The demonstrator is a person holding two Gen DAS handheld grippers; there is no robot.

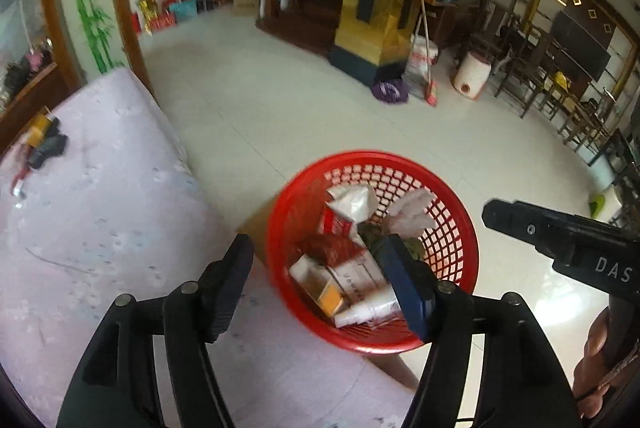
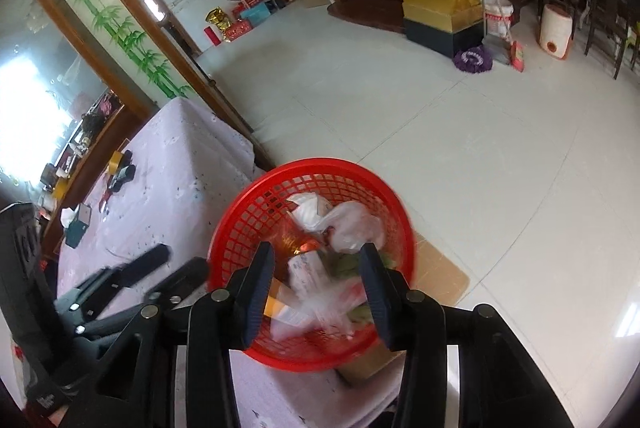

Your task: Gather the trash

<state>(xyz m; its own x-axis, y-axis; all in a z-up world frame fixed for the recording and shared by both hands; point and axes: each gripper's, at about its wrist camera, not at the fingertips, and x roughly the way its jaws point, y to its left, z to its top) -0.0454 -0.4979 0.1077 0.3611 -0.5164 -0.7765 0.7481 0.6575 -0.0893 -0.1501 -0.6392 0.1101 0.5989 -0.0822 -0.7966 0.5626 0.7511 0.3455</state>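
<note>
The left gripper stands wide, nothing between its pads; one finger hangs over the pale lilac tablecloth, the other over the red mesh basket. The right gripper is parted more narrowly and also grips nothing, though a blurred white wrapper shows between its fingers (falling or already lying in the basket, I cannot tell). Both hang above the basket, which sits at the table's edge, over a brown cardboard sheet.

Judging by this, the step in hand is the drop: jaws apart over the bin. Inside lie a crumpled white plastic bag, a small white-and-orange carton, a white bottle and other packaging.

Next, I judge, comes turning back to the table, where dark and yellow oddments lie near its far edge, well apart from the basket.
</note>
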